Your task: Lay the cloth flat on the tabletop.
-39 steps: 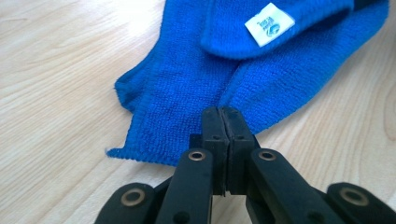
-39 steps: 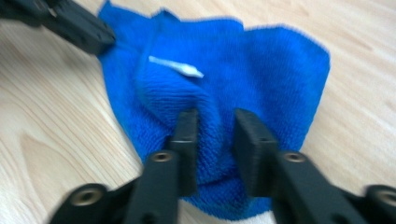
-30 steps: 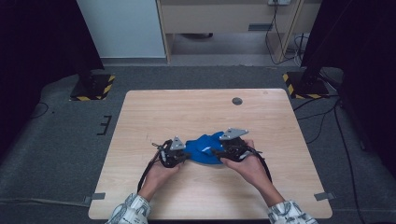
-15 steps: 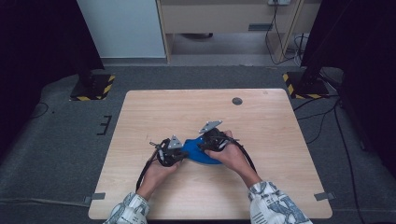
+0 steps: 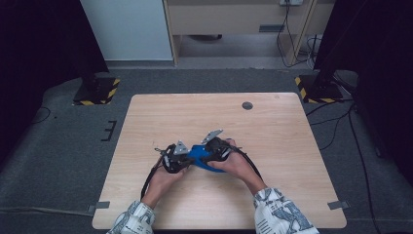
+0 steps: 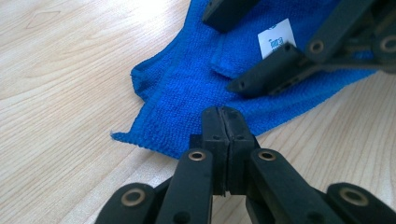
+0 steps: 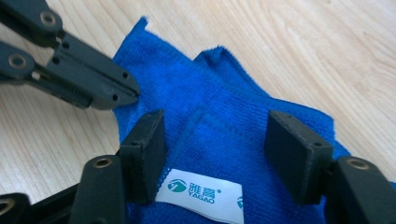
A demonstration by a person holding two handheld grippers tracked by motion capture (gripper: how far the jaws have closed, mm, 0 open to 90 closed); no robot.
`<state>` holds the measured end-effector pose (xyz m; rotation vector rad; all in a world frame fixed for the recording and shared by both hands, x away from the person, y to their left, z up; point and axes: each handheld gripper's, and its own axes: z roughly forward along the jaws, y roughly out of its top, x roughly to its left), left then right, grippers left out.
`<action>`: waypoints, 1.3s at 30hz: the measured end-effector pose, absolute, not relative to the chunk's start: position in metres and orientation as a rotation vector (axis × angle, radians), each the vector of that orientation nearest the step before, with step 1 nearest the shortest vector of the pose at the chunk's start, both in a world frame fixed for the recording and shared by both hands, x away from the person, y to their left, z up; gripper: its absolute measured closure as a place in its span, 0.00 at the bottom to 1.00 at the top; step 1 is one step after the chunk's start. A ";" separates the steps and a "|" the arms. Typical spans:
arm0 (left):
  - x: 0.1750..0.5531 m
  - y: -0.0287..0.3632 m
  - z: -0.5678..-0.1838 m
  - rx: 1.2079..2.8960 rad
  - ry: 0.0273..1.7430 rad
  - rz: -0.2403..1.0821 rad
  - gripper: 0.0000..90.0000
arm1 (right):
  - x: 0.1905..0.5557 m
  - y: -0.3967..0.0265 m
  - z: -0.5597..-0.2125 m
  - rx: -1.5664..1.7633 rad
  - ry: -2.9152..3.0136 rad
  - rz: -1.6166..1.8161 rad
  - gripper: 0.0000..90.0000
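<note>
Since a second ago my right gripper [image 5: 214, 146] is sliding in toward the left one across the blue cloth [image 5: 198, 154], and the cloth is bunching into a smaller heap between them. Nearest me, both forearms in patterned sleeves [image 5: 280, 212] are coming in over the counter [image 5: 272, 126]. My left gripper [image 6: 222, 122] is keeping its fingers clenched flat together, nipping the near hem of the cloth [image 6: 187, 88] while it is lying on the wood. Just beyond, my right gripper [image 7: 215, 140] is straddling a folded layer of the cloth [image 7: 224, 121] with its white label [image 7: 201, 191] between the fingers; they have just been spreading and are standing released, pads clear of the fabric. Farther off, a small dark disc [image 5: 247, 105] is sitting near the counter's far edge
</note>
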<state>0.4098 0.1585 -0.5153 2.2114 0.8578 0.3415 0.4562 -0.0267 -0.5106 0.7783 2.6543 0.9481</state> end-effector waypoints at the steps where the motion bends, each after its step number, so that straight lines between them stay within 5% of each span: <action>1: 0.410 0.158 -0.515 2.211 0.858 0.340 0.99 | 0.456 -0.026 -0.512 0.778 2.653 0.942 0.44; 7: 0.409 0.159 -0.514 2.207 0.857 0.341 0.99 | 0.453 -0.023 -0.511 0.744 2.651 0.924 0.68; 17: 0.410 0.160 -0.515 2.214 0.864 0.336 0.99 | 0.452 -0.034 -0.504 0.783 2.671 1.034 0.87; 39: 0.409 0.163 -0.515 2.223 0.853 0.330 0.99 | 0.460 -0.081 -0.477 0.926 2.458 1.099 0.96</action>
